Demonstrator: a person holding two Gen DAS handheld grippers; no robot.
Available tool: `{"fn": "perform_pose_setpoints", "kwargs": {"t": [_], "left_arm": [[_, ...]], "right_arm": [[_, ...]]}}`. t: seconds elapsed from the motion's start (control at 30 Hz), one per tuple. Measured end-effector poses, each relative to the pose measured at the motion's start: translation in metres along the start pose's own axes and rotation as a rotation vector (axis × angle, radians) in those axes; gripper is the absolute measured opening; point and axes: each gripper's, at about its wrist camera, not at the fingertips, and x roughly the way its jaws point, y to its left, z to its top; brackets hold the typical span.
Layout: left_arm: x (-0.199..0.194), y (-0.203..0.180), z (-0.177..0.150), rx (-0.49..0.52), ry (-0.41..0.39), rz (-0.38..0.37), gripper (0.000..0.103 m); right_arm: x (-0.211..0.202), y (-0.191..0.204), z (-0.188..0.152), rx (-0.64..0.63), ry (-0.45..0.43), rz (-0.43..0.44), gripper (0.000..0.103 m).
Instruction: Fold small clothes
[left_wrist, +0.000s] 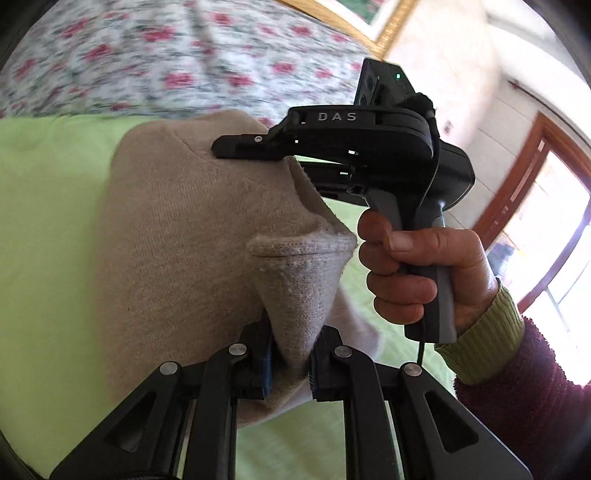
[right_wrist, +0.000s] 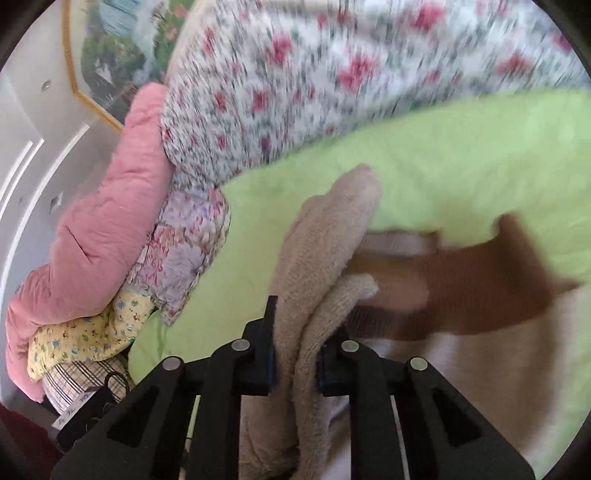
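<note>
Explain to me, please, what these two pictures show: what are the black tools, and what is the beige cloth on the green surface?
A person holds one black hand-held two-finger gripper in each hand; there is no robot arm. Each picture comes from a camera on one gripper, looking along its fingers. In the left camera's view, the left gripper is shut on a beige knitted garment. There you also see the right gripper from the side, held by the person's hand, clamping another part of that garment. The right camera shows its own fingers shut on the same cloth. Below lies a light green bed sheet, with a floral quilt behind.
</note>
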Motion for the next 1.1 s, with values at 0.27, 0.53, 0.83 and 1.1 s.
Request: {"fn": "perform_pose_setpoints", "kwargs": {"t": [0.27,0.53,0.83,1.1], "left_arm": [[0.073,-0.031,-0.018,0.023,0.112,-0.001,0.013],[0.083,-0.034,-0.031,0.025,0.126,0.019,0.015],[0.064,-0.044,-0.037,0.049,0.164,-0.055,0.052],[0.003,-0.016,-0.043,0.003,0.133,-0.050,0.079]], "right_arm": [[-0.031,-0.072,-0.034,0.074,0.026,-0.169,0.017],[-0.024,-0.089,-0.041,0.038,0.034,-0.214,0.017],[-0.034,-0.083,-0.053,0.001,0.018,-0.346,0.047],[-0.068,-0.075,-0.088,0.015,-0.015,-0.391,0.077]]}}
